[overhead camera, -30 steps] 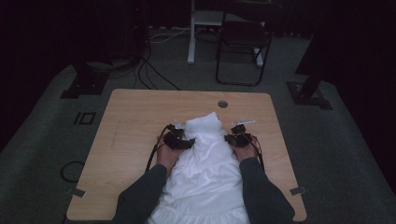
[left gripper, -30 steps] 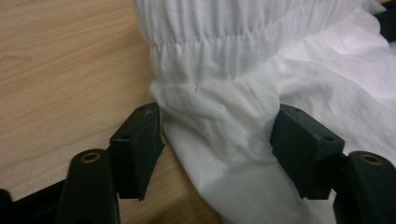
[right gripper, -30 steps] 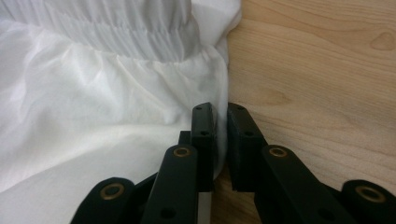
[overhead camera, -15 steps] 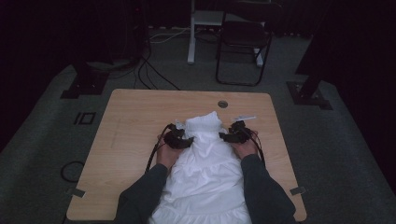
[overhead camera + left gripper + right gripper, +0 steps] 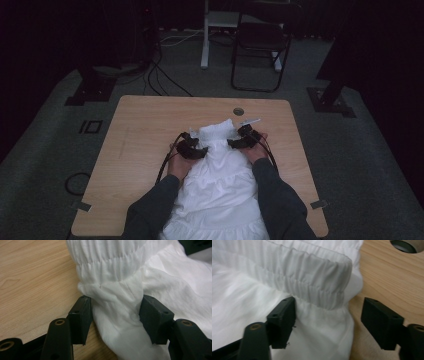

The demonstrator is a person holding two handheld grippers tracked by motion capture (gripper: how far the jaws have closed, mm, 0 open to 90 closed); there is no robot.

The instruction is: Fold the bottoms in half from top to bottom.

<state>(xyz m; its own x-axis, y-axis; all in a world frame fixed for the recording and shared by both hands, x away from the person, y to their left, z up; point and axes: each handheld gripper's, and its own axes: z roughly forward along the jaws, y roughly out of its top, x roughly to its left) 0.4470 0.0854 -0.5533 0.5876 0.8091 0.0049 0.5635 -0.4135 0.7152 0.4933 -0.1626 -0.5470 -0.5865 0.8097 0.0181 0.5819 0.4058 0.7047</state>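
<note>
Right gripper (image 5: 328,322) slid inward, jaws just opened off white garment's (image 5: 220,185) elastic band (image 5: 312,280); left gripper (image 5: 116,317) pinches fabric below it; regrip symmetrically before folding.

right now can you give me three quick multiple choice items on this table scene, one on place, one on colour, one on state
1. Where does the round hole in the table lie from the garment?
A. beyond its far end
B. under the person's sleeves
C. at the table's left edge

2. The garment's colour?
A. blue
B. white
C. red

3. How do the left gripper's jaws stand?
A. pinching bunched fabric
B. on bare wood
C. around a cable

Key: 1 A, the high view shows the hole past the garment's top. 2 B, white in every view. 3 A, the left gripper view shows both pads pressed into the cloth.
</note>
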